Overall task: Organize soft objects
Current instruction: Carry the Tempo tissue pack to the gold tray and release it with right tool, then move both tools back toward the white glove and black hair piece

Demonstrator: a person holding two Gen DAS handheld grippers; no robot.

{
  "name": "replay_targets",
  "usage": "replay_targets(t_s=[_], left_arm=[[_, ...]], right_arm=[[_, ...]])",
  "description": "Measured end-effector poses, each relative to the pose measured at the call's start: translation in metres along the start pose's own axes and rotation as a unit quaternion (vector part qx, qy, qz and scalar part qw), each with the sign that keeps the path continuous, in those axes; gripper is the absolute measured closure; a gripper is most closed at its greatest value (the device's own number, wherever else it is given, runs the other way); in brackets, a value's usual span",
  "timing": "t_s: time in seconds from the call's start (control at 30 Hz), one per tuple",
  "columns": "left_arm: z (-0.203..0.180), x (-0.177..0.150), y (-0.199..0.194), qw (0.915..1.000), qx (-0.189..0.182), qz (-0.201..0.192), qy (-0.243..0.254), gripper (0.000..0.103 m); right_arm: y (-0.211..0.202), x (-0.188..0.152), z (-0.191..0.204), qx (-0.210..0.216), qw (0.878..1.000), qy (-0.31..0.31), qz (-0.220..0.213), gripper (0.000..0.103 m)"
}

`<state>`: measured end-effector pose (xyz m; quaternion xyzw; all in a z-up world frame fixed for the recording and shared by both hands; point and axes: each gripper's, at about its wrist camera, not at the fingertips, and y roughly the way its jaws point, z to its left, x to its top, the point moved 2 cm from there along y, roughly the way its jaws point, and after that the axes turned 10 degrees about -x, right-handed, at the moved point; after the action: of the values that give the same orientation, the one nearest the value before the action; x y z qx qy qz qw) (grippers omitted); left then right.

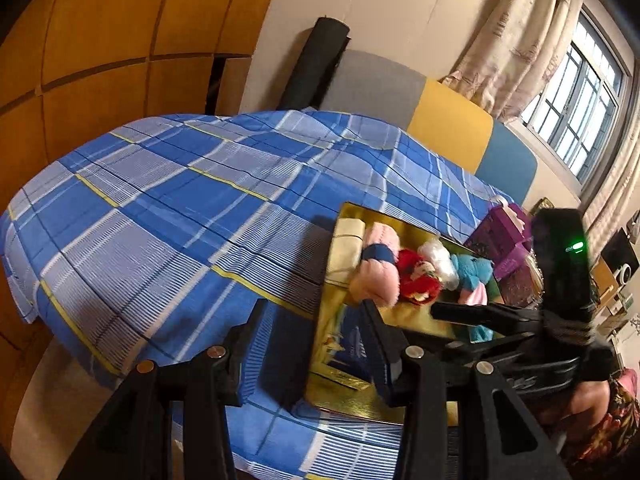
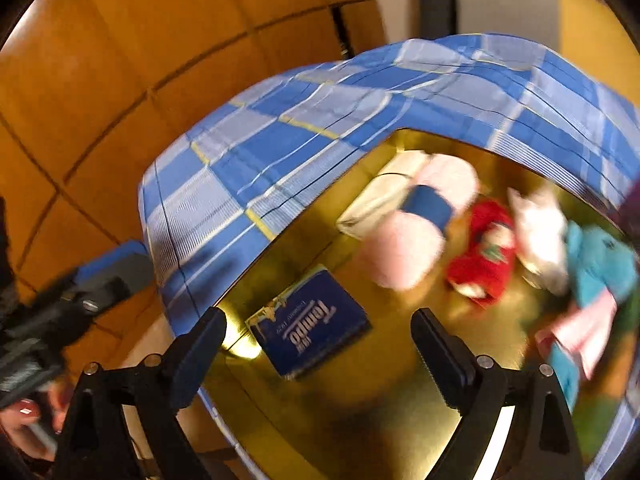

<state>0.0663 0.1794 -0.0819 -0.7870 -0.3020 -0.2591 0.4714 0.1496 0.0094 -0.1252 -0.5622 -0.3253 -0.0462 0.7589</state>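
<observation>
Right claw (image 2: 318, 346) stands released, wide, empty, above the gold tray (image 2: 360, 412) on the bed. Tempo tissue pack (image 2: 310, 322) lies between its fingers, toward 12 o'clock, long axis running 11-to-5.

We see our left gripper (image 1: 310, 344) open over a blue checked bedsheet (image 1: 168, 208) w/ a gold tray (image 1: 360, 404) holding a pink plush (image 1: 378, 268) beside a red toy (image 1: 418, 280).
</observation>
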Motion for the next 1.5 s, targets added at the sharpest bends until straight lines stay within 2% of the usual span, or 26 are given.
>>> replay_targets(t_s=[0.1, 0.23, 0.47, 0.63, 0.9, 1.07, 1.23, 1.5], left_arm=[[-0.011, -0.004, 0.009, 0.9998, -0.015, 0.013, 0.007, 0.058], [-0.031, -0.009, 0.019, 0.9986, -0.037, 0.03, 0.021, 0.058], [-0.076, -0.018, 0.034, 0.9937, -0.082, 0.054, 0.054, 0.058], [-0.111, -0.023, 0.04, 0.9882, -0.108, 0.067, 0.085, 0.058], [-0.175, -0.034, 0.049, 0.9753, -0.149, 0.082, 0.14, 0.058], [-0.214, -0.047, 0.06, 0.9639, -0.178, 0.105, 0.168, 0.058], [-0.256, -0.063, 0.072, 0.9509, -0.203, 0.126, 0.197, 0.058], [-0.319, -0.083, 0.092, 0.9295, -0.236, 0.154, 0.239, 0.058]], right_arm=[[-0.021, -0.007, -0.015, 0.003, 0.999, 0.038, -0.017, 0.009], [-0.06, -0.013, -0.031, -0.015, 0.996, 0.065, -0.064, 0.009], [-0.129, -0.032, -0.069, -0.097, 0.98, 0.086, -0.149, 0.009], [-0.163, -0.056, -0.107, -0.132, 0.967, 0.129, -0.178, 0.008], [-0.189, -0.115, -0.181, -0.187, 0.948, 0.203, -0.158, 0.008], [-0.191, -0.155, -0.229, -0.217, 0.935, 0.247, -0.131, 0.008], [-0.192, -0.183, -0.275, -0.25, 0.927, 0.263, -0.095, 0.008], [-0.213, -0.206, -0.394, -0.335, 0.891, 0.302, -0.051, 0.009]])
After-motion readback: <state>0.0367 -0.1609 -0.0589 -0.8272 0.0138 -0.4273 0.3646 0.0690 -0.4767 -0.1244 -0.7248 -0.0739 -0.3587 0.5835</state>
